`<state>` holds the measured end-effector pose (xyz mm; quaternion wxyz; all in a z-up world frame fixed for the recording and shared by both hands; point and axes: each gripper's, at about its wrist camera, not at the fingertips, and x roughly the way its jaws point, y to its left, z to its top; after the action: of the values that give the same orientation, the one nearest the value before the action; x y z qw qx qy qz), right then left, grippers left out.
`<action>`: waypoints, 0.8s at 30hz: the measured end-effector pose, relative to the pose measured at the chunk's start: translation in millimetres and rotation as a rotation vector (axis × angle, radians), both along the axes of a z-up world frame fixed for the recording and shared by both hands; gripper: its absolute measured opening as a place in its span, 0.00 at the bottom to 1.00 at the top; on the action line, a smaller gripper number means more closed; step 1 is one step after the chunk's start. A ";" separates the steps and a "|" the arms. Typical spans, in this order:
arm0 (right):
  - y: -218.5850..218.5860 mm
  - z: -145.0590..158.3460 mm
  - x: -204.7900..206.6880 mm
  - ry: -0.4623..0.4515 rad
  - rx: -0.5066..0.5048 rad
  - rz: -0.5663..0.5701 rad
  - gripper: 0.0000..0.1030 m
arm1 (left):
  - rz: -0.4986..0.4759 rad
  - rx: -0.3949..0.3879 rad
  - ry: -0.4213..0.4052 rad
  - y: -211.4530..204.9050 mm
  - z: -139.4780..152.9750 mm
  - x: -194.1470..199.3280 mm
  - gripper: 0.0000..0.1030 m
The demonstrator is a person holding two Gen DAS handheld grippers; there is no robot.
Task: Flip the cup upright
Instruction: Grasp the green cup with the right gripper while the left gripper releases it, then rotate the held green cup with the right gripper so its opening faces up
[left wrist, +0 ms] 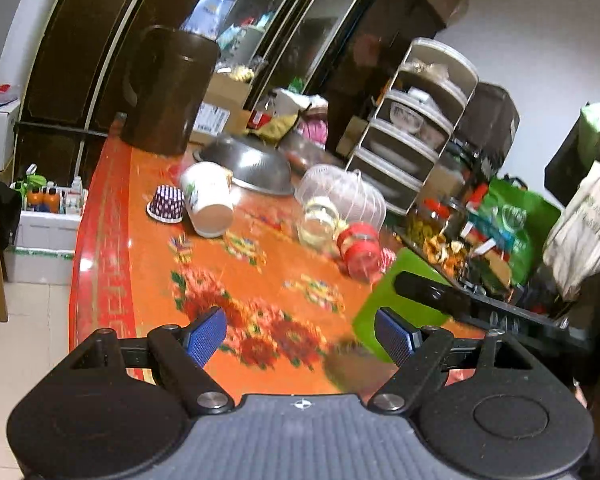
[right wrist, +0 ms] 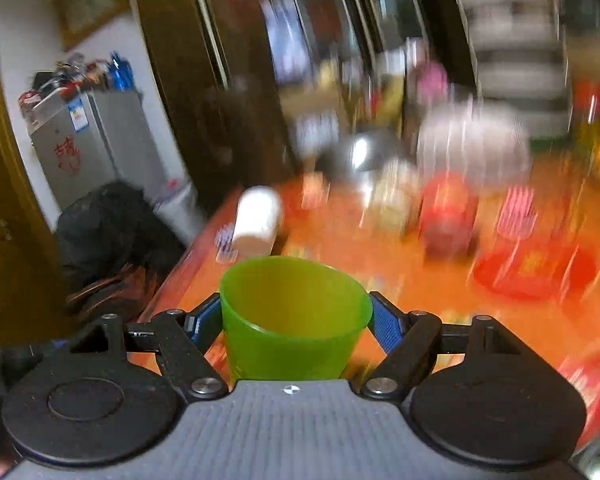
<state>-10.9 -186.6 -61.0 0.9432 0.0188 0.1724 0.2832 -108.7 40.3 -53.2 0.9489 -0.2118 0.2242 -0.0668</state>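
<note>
Right tool (right wrist: 295, 322) clamps green cup (right wrist: 291, 312) near table edge (right wrist: 187, 264); left tool (left wrist: 300, 336) empty.

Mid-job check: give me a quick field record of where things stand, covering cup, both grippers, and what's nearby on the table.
cup: green cup, mouth facing up, between the blue pads
right gripper: shut on the green cup, held over the table
left gripper: open, holding nothing
table: orange floral cover
nearby: white paper cup on its side; purple patterned cup mouth-down beside it; red-lidded jar lying over
image quality: right wrist view heavily blurred behind the cup
</note>
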 end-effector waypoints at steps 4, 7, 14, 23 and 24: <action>-1.0 2.6 -20.4 -0.196 -0.013 -0.036 0.74 | 0.001 -0.013 -0.041 4.5 3.6 -3.0 0.82; -1.4 7.2 -30.6 -0.346 -0.032 -0.052 0.74 | 0.003 -0.027 -0.077 6.7 5.0 -7.4 0.82; -10.6 -2.7 -25.5 -0.478 0.016 -0.021 0.74 | -0.002 -0.033 -0.135 6.7 6.0 -12.0 0.82; 4.3 -48.1 -4.7 -0.393 -0.016 -0.086 0.74 | -0.003 -0.063 -0.124 11.7 -3.7 -11.2 0.82; 5.7 -48.7 -3.5 -0.379 -0.016 -0.081 0.74 | -0.002 -0.068 -0.122 12.4 -4.8 -11.3 0.82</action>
<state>-14.4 -180.9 -109.6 0.9696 -0.0356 -0.0070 0.2419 -120.0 52.7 -58.0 0.9531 -0.2390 0.1636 -0.0880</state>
